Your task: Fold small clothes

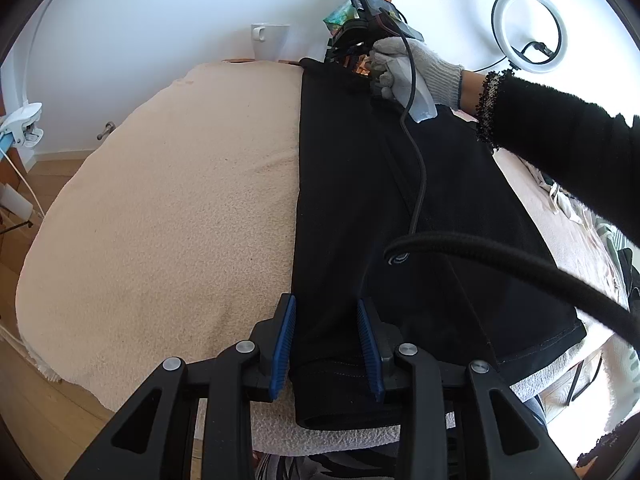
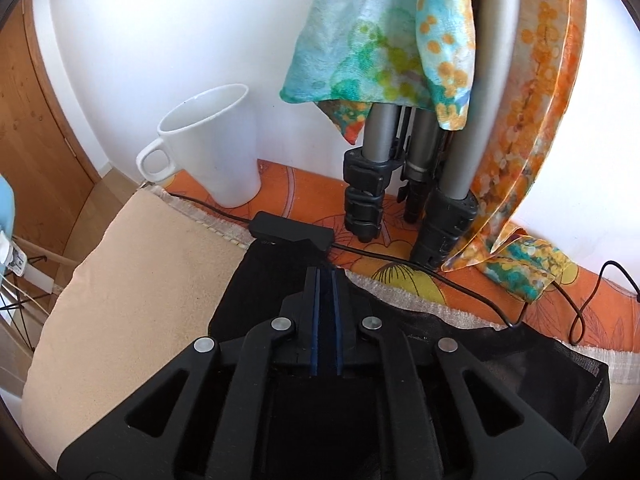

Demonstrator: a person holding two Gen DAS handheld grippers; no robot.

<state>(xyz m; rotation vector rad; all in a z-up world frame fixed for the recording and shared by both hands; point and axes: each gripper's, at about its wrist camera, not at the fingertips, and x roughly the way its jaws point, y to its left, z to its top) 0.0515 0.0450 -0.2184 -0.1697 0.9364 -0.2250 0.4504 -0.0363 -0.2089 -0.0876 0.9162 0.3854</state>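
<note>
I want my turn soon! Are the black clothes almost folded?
Not yet. Done: the black garment lies long and flat on the beige towel. In hand: the left gripper holds its near end, the right gripper pinches its far end. Left: the end-to-end fold itself.

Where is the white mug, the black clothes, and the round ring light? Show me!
white mug (image 2: 216, 148), right wrist view, on the middle of its side.
black clothes (image 1: 360, 200), left wrist view, on the flat middle of the fabric.
ring light (image 1: 500, 12), left wrist view, on the upper left of its glowing ring.
</note>
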